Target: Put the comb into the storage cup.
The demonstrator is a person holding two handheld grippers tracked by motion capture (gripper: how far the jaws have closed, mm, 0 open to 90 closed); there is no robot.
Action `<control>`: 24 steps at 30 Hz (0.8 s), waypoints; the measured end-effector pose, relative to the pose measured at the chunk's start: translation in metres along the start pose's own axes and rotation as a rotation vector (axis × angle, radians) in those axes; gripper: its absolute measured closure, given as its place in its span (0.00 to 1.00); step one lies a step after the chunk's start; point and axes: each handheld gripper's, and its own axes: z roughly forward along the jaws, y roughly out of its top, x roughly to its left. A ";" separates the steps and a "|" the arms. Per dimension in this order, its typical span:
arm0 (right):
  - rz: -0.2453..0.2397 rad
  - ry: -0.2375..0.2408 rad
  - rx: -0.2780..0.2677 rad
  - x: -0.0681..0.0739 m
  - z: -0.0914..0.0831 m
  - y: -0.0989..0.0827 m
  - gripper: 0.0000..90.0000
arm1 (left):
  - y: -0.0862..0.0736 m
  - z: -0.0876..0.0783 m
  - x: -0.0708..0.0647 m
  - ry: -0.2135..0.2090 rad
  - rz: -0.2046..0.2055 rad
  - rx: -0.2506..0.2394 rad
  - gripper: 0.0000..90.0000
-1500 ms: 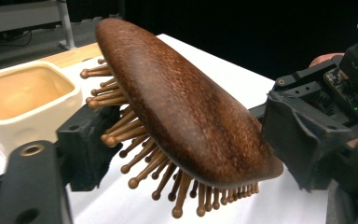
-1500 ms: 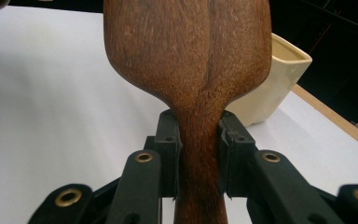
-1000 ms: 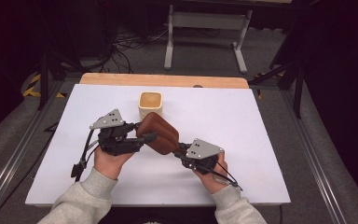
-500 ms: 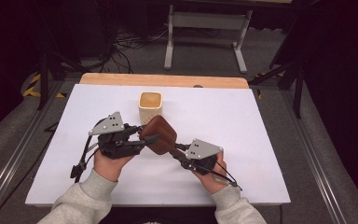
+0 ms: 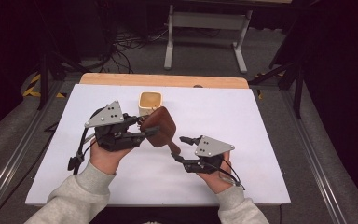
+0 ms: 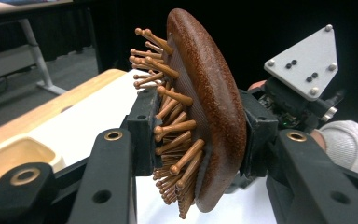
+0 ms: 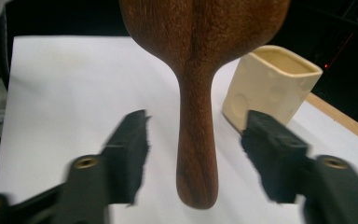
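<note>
Clamping the wooden hairbrush (image 6: 205, 116) by its head, the left gripper (image 5: 142, 129) holds it above the white table (image 5: 270, 116), bristles against one jaw. The right gripper (image 5: 179, 148) stands spread, jaws either side of the handle without touching; a cream cup (image 7: 272, 86) sits just beyond.

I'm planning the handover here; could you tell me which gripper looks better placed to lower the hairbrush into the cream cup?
Probably left: the left gripper is shut on the hairbrush head beside the cream cup; the right gripper is open.
</note>
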 end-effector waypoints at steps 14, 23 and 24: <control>0.077 -0.021 -0.043 -0.010 -0.018 -0.006 0.06 | 0.025 -0.014 0.012 0.070 0.035 -0.007 0.65; 0.102 -0.046 -0.048 -0.015 -0.028 -0.015 0.03 | 0.036 -0.020 0.020 0.106 0.045 -0.013 0.65; 0.106 -0.049 -0.048 -0.016 -0.029 -0.016 0.03 | 0.038 -0.021 0.021 0.111 0.047 -0.013 0.65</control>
